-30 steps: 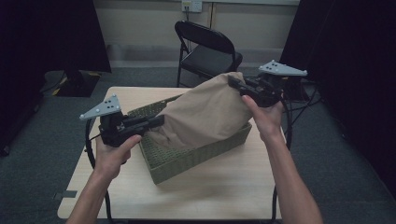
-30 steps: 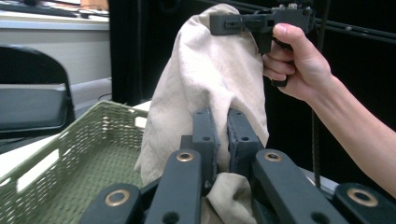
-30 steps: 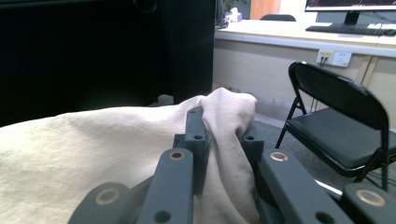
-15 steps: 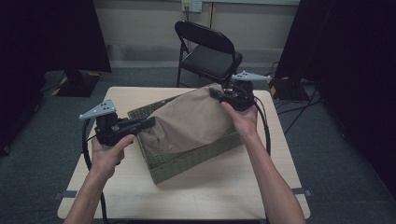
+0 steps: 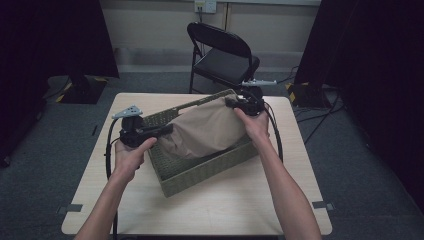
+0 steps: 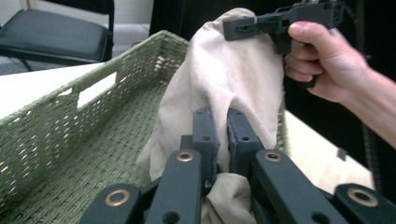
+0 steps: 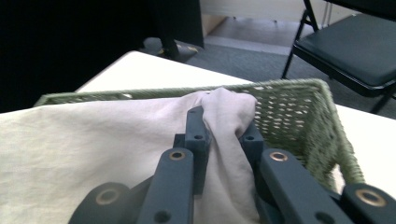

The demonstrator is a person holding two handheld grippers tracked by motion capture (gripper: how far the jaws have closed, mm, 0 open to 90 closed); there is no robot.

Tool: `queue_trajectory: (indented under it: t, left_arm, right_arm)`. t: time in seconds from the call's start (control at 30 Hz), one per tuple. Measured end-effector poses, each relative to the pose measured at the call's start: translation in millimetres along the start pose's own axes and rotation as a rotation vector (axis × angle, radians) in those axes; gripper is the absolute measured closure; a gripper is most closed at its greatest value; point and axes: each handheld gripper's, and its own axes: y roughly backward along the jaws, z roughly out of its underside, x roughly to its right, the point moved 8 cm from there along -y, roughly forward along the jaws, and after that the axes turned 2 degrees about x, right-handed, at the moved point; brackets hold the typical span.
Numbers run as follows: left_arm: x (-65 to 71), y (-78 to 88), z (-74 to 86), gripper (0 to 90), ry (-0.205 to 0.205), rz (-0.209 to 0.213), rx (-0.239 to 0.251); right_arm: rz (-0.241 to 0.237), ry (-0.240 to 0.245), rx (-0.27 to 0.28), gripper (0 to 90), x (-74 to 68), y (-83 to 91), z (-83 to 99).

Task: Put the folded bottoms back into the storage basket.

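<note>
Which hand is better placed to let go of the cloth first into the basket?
Left, probably. The left gripper holds its cloth end low inside the basket; the right gripper holds its end up at the far rim.

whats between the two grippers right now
The beige cloth spans the stretch, pinched at one end by the left gripper and at the other by the right gripper, above the green woven basket. The high view shows it.

We see a recording studio or lab room: black curtains (image 5: 50,40) flank a small light wooden table (image 5: 240,200) on grey carpet (image 5: 370,165). A black folding metal chair (image 5: 222,55) and floor cables (image 5: 320,125) complete it.
</note>
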Motion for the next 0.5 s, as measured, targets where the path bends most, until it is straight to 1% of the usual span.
queue_trajectory:
  t: [0.1, 0.13, 0.23, 0.3, 0.33, 0.37, 0.4, 0.43, 0.5]
  left_arm:
    - [-7.1, -12.4, 5.8, 84.1, 0.002, -0.020, -0.036]
    - [-8.5, -15.8, 7.8, 84.1, 0.010, -0.020, -0.043]
    - [-10.9, -23.5, 13.9, 84.0, 0.022, -0.018, -0.064]
    - [-14.0, -27.3, 18.8, 83.9, 0.011, -0.037, -0.088]
    - [-16.4, -29.6, 21.7, 83.8, 0.021, -0.041, -0.103]
    - [-17.6, -30.7, 23.2, 83.6, 0.025, -0.040, -0.114]
    - [-18.8, -32.0, 24.9, 83.1, 0.015, -0.046, -0.127]
    - [-20.2, -32.7, 25.8, 80.9, 0.007, -0.056, -0.136]
    - [-24.7, -32.7, 25.3, 71.2, 0.016, -0.089, -0.129]
  right_arm:
    - [0.032, 0.017, -0.027, 79.5, 7.9, -8.1, 4.7]
    - [0.044, 0.026, -0.040, 79.5, 10.0, -10.9, 6.7]
    - [0.059, 0.025, -0.076, 79.5, 16.9, -19.0, 13.9]
    - [0.067, 0.034, -0.106, 79.2, 20.6, -23.5, 19.0]
    - [0.063, 0.037, -0.116, 78.9, 21.5, -25.1, 20.9]
    - [0.065, 0.040, -0.120, 77.8, 22.8, -26.4, 22.3]
    - [0.067, 0.038, -0.115, 76.1, 23.6, -26.7, 22.4]
    - [0.069, 0.038, -0.108, 72.0, 24.6, -27.4, 22.3]
    - [0.086, 0.042, -0.111, 66.3, 27.3, -29.3, 22.9]
